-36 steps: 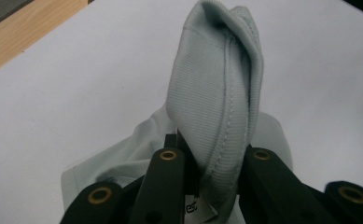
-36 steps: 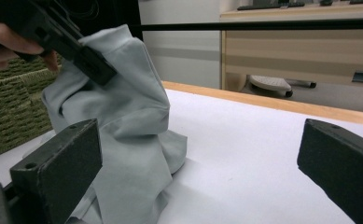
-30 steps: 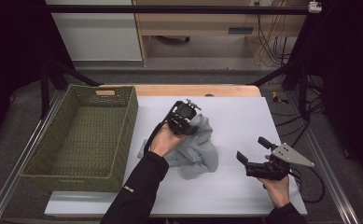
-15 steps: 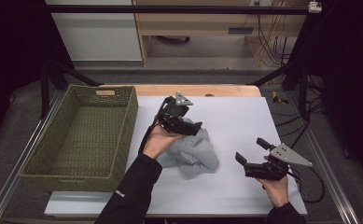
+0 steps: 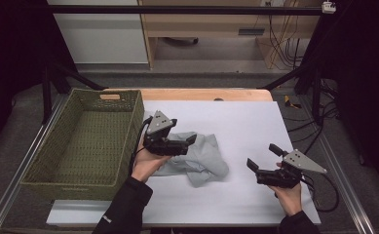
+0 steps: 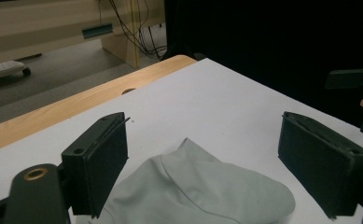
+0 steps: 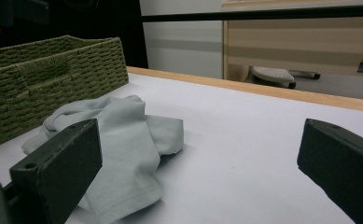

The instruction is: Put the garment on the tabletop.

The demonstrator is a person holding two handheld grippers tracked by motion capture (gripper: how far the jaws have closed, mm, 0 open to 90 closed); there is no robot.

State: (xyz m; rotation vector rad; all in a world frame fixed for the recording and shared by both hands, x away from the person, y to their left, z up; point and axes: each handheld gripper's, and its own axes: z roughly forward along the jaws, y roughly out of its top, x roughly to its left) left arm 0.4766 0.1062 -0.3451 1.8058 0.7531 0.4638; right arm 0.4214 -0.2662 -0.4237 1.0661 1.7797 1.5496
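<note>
A crumpled pale grey garment (image 5: 204,163) lies on the white table top (image 5: 240,122), left of centre. My left gripper (image 5: 189,144) hovers over the garment's left part, open. In the left gripper view the jaws stand wide apart, and the garment (image 6: 202,191) lies below and between them, untouched. My right gripper (image 5: 261,156) is held low near the table's front right, open, with its jaws pointing left toward the cloth. From the right gripper view the garment (image 7: 118,135) is ahead and to the left, with nothing between the jaws.
A green woven basket (image 5: 128,114) stands along the table's left side, close beside the left hand, and its wall (image 7: 44,74) also rises behind the garment. A wooden strip (image 5: 201,94) runs along the far edge. Bare white surface (image 5: 255,126) lies right of the garment.
The left gripper has moved left and toward the person and has let go of the garment. The garment, bunched up high before, now lies lower and flatter. The right gripper has barely moved.
</note>
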